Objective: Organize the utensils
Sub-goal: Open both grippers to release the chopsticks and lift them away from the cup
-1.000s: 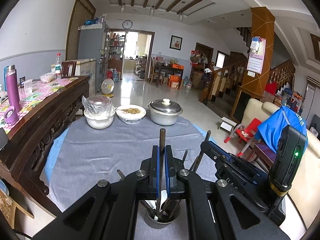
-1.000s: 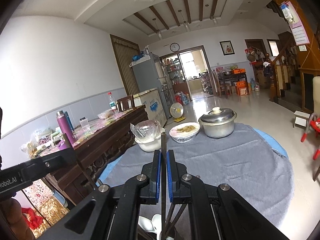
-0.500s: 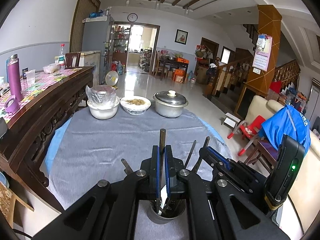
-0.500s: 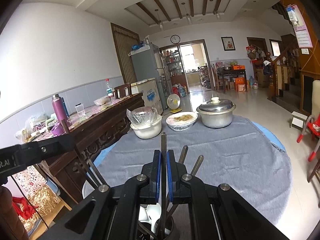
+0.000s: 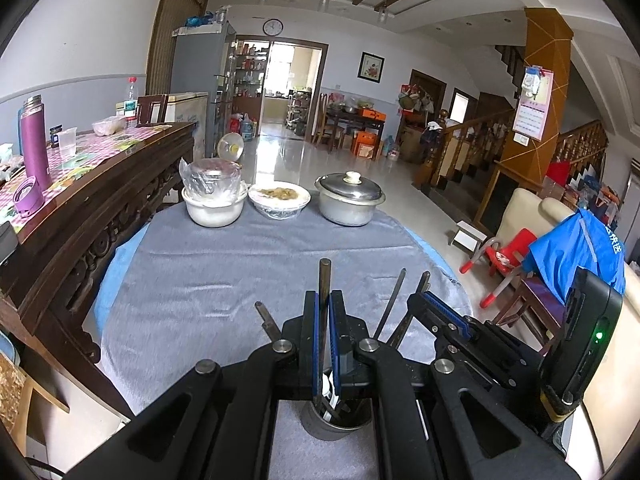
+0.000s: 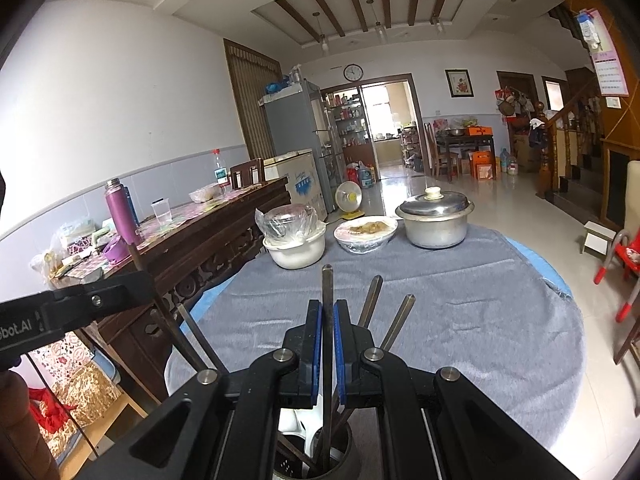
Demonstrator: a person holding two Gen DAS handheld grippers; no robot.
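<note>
Table: holder [image 5: 335, 424] higher in frame.

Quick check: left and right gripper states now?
Left gripper: shut on a dark utensil handle.
Right gripper: shut on another utensil handle.

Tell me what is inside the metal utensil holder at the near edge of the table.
The metal holder contains several dark chopsticks standing upright and something white, perhaps a spoon. The gripper bodies cover most of its opening, so the count and the lower ends cannot be seen.
</note>
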